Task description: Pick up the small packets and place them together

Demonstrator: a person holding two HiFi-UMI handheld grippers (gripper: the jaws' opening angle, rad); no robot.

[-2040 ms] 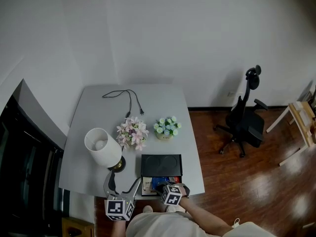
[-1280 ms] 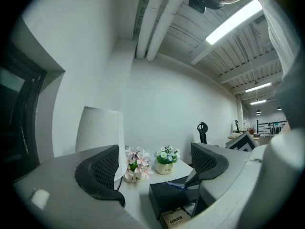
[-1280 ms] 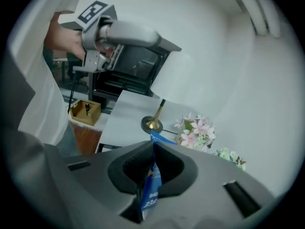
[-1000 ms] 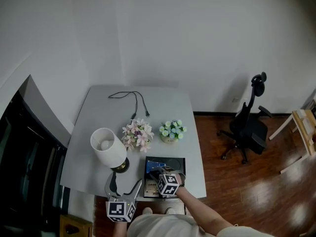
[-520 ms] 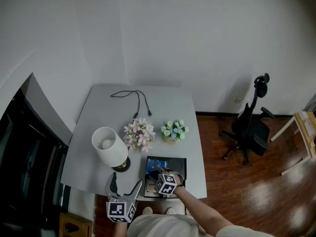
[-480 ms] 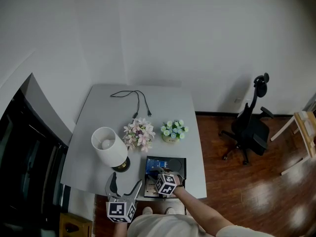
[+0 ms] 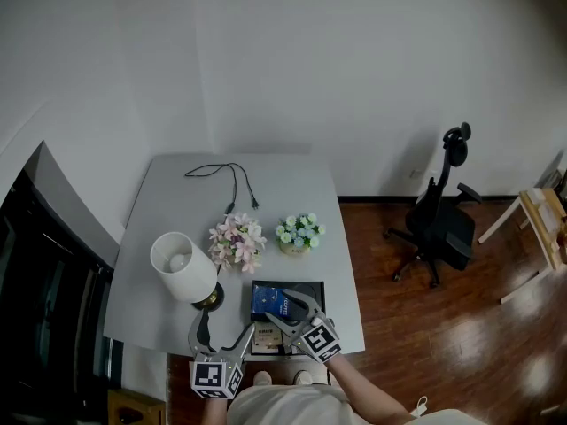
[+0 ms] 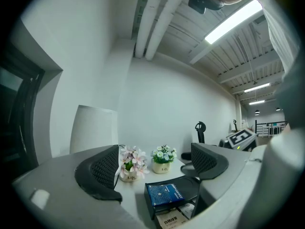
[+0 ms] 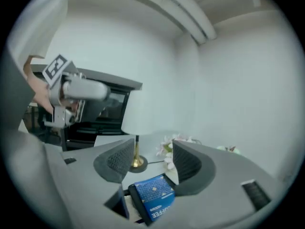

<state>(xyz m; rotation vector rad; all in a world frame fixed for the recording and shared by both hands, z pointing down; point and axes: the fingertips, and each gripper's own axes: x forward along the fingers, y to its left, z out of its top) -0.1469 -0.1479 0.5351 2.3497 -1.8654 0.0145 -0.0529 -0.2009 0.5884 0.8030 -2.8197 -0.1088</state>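
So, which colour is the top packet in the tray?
The packet is dark blue; right gripper view.

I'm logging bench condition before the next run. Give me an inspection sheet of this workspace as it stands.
Surface: grey table, no spills seen.
Job's things: blue packet lies on the black tray; pale packets at the tray's near edge.
Clutter: lamp, pink flowers, potted green flowers.
Grippers: left gripper open, empty; right gripper open, its fingers have just been opening, the blue packet beneath them, not gripped.
Cables: black cable lying loose at the table's far end.
Surroundings: office chair on the wooden floor.
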